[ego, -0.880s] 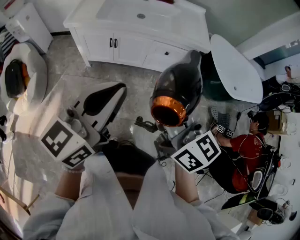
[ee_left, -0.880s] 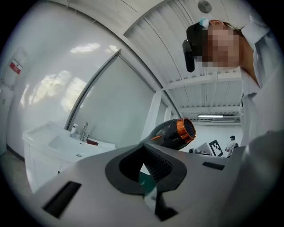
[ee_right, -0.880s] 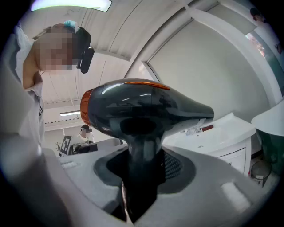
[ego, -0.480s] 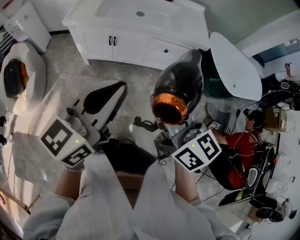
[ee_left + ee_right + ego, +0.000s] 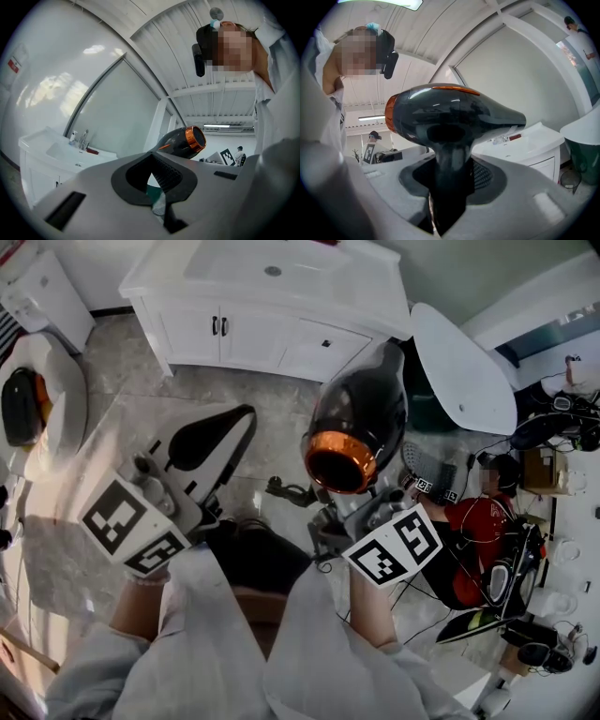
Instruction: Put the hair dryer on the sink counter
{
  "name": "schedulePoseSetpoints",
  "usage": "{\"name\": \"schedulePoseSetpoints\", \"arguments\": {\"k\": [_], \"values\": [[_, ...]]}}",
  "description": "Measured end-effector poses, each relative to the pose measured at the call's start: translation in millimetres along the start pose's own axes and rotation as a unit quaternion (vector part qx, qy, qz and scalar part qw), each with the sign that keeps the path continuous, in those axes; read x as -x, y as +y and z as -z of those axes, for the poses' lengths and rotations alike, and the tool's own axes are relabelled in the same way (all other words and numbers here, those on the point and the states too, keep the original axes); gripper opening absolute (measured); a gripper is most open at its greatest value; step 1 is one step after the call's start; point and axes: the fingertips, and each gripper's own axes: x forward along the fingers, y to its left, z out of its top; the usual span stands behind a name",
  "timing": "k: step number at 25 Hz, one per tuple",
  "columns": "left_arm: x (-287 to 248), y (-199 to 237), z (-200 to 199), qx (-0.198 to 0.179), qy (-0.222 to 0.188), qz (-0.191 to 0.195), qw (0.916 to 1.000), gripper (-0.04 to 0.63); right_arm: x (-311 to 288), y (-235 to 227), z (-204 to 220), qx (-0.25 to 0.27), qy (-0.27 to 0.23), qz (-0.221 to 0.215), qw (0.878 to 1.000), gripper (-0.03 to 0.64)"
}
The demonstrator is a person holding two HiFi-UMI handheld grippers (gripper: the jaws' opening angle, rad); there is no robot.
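Observation:
A black hair dryer (image 5: 356, 427) with an orange rear ring is held up over the floor, nozzle pointing toward the white sink counter (image 5: 272, 277). My right gripper (image 5: 352, 502) is shut on its handle, which fills the gap between the jaws in the right gripper view, with the hair dryer body (image 5: 450, 117) just above them. My left gripper (image 5: 211, 442) hangs beside it at the left, jaws together with nothing between them. In the left gripper view the hair dryer (image 5: 185, 140) shows to the right and the sink counter (image 5: 61, 152) with its tap stands at the left.
A white oval top (image 5: 464, 367) over a green bin stands right of the cabinet. A seated person in red (image 5: 478, 531) and cables lie at the right. A white stand (image 5: 42, 409) with a dark object is at the left. A black tool (image 5: 286, 488) lies on the floor.
The sink cabinet and the floor have drifted slightly left and up in the head view. Both grippers and the hair dryer keep their places in the picture.

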Motion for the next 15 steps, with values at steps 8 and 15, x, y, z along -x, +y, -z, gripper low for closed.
{"name": "schedulePoseSetpoints", "arguments": {"k": [8, 15], "values": [[6.6, -6.1, 5.8, 0.002, 0.004, 0.043, 0.9991, 0.003, 14.3, 6.8, 1.7, 0.015, -0.021, 0.042, 0.999, 0.156], [9.2, -19.1, 16.1, 0.009, 0.008, 0.066, 0.9978, 0.003, 38.1, 6.9, 1.5, 0.026, -0.03, 0.075, 0.996, 0.156]]}}
